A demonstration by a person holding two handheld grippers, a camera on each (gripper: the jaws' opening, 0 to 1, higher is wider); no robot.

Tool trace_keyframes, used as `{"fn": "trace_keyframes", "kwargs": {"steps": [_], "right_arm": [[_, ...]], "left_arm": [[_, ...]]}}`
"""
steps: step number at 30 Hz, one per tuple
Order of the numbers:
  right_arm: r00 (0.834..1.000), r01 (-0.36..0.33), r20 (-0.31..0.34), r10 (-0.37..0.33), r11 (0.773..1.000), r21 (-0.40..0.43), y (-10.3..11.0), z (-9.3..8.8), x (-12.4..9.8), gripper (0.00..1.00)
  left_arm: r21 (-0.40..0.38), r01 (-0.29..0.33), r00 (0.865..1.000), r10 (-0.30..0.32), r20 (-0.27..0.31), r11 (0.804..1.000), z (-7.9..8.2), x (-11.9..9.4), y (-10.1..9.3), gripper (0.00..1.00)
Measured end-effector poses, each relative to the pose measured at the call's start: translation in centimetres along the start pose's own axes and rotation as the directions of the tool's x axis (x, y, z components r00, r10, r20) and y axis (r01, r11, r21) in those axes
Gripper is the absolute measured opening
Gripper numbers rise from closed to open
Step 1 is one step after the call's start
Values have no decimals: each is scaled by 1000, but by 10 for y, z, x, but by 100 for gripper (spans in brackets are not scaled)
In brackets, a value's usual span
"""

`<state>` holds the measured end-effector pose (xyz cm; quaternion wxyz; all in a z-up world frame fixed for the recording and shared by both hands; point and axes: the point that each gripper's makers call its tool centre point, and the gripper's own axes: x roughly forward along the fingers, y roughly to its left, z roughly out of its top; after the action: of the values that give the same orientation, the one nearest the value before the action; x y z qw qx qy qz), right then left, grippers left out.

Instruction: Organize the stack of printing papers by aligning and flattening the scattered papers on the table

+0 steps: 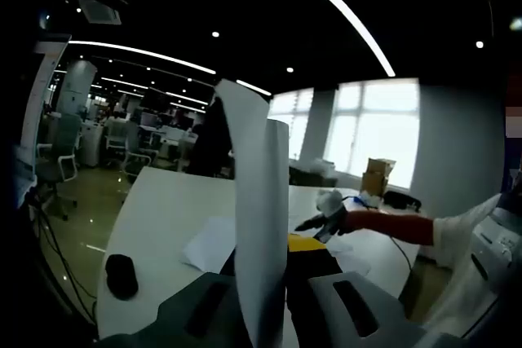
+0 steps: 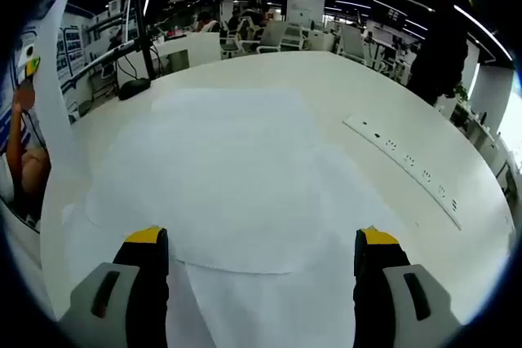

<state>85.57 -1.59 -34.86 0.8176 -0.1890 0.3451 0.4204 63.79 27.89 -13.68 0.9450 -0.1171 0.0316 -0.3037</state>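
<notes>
A white sheet of paper (image 1: 259,201) stands upright between the jaws of my left gripper (image 1: 277,270), which is shut on its lower edge. More loose sheets (image 1: 210,242) lie on the white table (image 1: 155,201). In the left gripper view my right gripper (image 1: 320,222) hangs over the table, held by an arm in a red sleeve (image 1: 383,226). My right gripper (image 2: 261,242) is open, its yellow-tipped jaws wide apart above overlapping scattered sheets (image 2: 228,177). The raised sheet (image 2: 50,79) shows at the left edge of that view.
A black mouse-like object (image 1: 121,275) lies near the table's edge. A white power strip (image 2: 408,162) runs along the table at the right, and a black stand base (image 2: 134,87) sits at the far left. A cardboard box (image 1: 378,175) stands beyond; office chairs and desks lie behind.
</notes>
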Motion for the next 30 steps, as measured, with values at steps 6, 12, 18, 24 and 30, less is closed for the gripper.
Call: {"fn": "trace_keyframes", "kwargs": {"steps": [6,12,18,24,30], "right_arm": [[1000,-3,-11,3,1000,-4,3,-1,3,89],[1000,-13,-8,13,1000,-4,7,1,8,89],[1000,-17,-14,17,1000,0,6,-2,12,89],[1000,-19,-19,19,1000,1,4,-4,14,89],[999,-23,-27,23,1000,11,1,-4,15,88]], "left_arm": [[1,-2,1000,2,0,1000,0,-1,0,6],[3,-6,1000,6,2,1000,1,-3,1,6],[5,-7,1000,7,2,1000,2,-3,1,6],[5,-7,1000,7,1,1000,2,-3,1,6],[5,-7,1000,7,1,1000,2,-2,1,6]]}}
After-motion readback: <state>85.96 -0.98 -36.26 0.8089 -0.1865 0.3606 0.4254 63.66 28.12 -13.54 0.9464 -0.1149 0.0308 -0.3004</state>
